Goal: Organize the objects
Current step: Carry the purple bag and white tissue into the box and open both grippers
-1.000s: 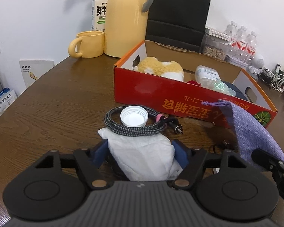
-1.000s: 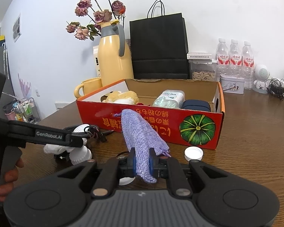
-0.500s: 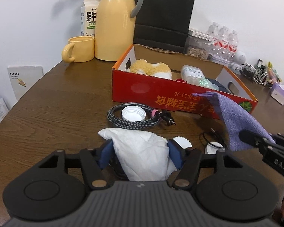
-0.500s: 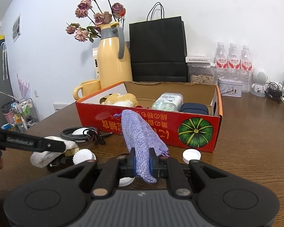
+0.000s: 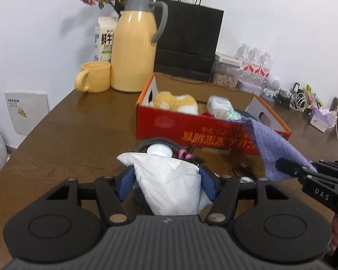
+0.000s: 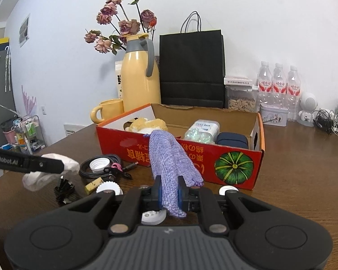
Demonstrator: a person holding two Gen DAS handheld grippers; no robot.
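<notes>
Box lies straight ahead of both hand-held grippers, my left hand-held gripper pinching crumpled white tissue, my right hand-held gripper clamping purple cloth, nearer.

You can read "GenRobot.AI" in pale letters along the black left gripper's finger, and "DAS" on the black right gripper's body. The white milk carton behind the yellow flask shows "鲜牛". The red cardboard box's front carries upside-down yellow characters, too skewed to read.
</notes>
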